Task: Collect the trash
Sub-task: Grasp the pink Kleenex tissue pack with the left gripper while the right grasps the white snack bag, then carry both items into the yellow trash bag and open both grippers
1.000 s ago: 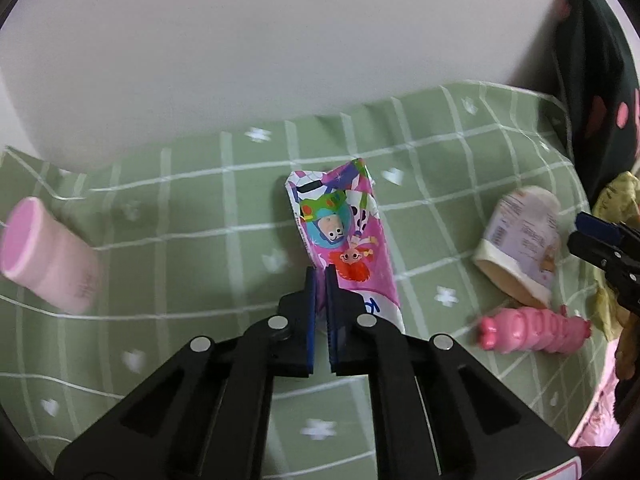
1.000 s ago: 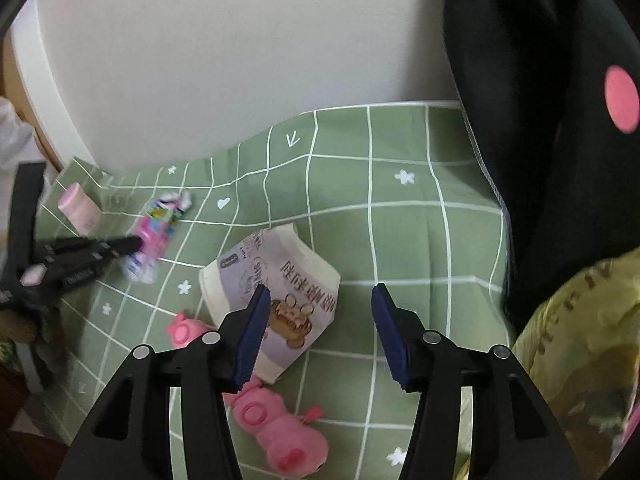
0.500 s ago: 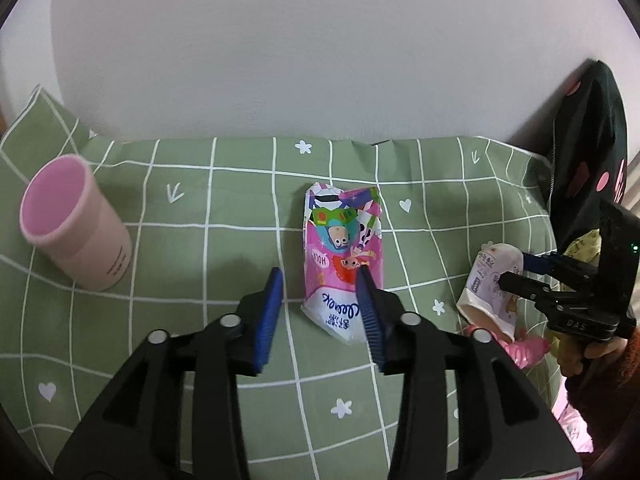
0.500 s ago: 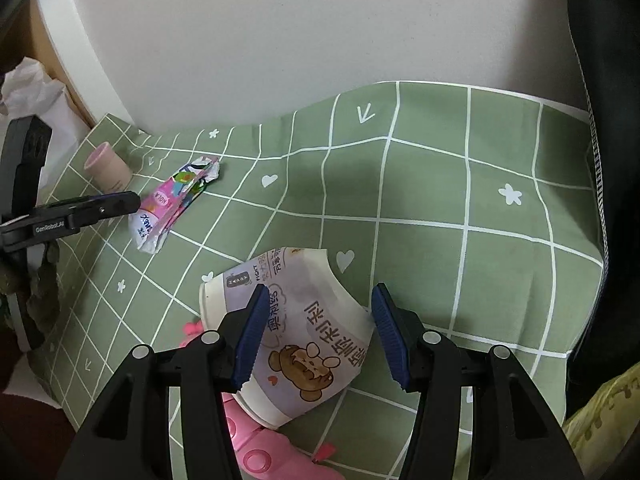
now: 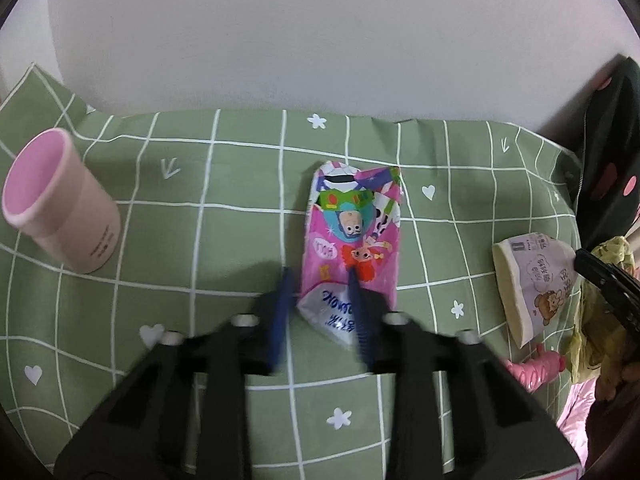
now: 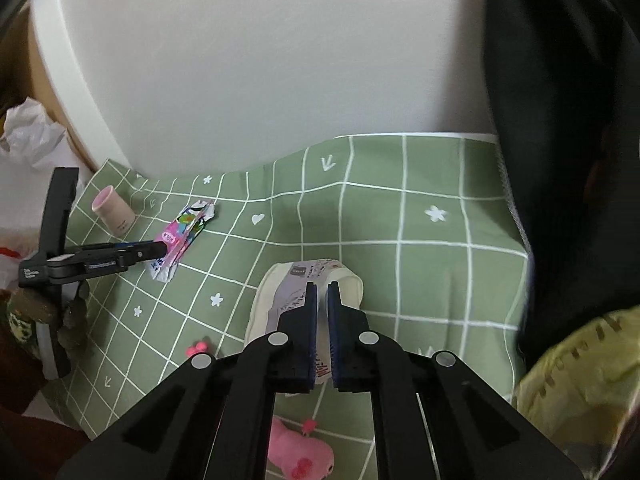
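on the green checked cloth (image 5: 224, 240), the right gripper (image 6: 322, 292) has just clamped its jaws onto the squashed paper cup (image 6: 280, 300). off to that cup's left, the left gripper (image 5: 320, 300) has just been closing around the near end of the pink cartoon wrapper (image 5: 354, 232), blue fingers blurred.

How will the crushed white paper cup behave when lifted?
The crushed white paper cup is probably light and floppy: it lies pinched flat in the right gripper, whose jaws have just closed on it. It is unlikely to roll, being out of round.
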Demonstrator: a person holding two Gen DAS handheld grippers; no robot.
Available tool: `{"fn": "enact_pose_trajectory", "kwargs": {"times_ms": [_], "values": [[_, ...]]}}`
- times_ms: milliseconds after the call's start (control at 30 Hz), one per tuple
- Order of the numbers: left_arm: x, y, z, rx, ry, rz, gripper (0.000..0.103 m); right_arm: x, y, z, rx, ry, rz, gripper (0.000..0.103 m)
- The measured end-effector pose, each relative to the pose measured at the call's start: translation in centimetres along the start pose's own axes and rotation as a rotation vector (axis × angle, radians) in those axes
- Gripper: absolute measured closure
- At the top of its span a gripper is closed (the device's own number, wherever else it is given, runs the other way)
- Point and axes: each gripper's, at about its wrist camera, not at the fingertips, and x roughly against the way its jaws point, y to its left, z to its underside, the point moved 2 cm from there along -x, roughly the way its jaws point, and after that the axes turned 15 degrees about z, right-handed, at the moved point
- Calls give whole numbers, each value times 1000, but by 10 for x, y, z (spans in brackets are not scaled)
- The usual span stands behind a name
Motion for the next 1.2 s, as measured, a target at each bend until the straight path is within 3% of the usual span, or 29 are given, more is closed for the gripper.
{"fn": "enact_pose_trajectory", "kwargs": {"times_ms": [133,167,200,233,467,767,967,1200], "values": [[3,-8,0,-28,-14,4,99,9,-10,8,-57,-28,13,93],[5,-10,0,-39,-20,6,99,10,-13,12,-68,-25,15,75],[9,-14,0,-52,-30,16,100,9,-13,14,-76,-17,13,49],[11,-16,-1,-57,-35,23,100,7,-14,17,-87,-7,5,48],[30,-20,-1,-62,-60,64,100,-29,-15,35,-205,85,-7,48],[40,-11,1,-56,-61,55,99,-54,8,33,-181,168,-52,48],[42,-9,1,-52,-70,69,99,-52,14,29,-174,162,-26,52],[49,-7,-5,-39,-106,92,100,-27,23,14,-102,91,28,57]]}}
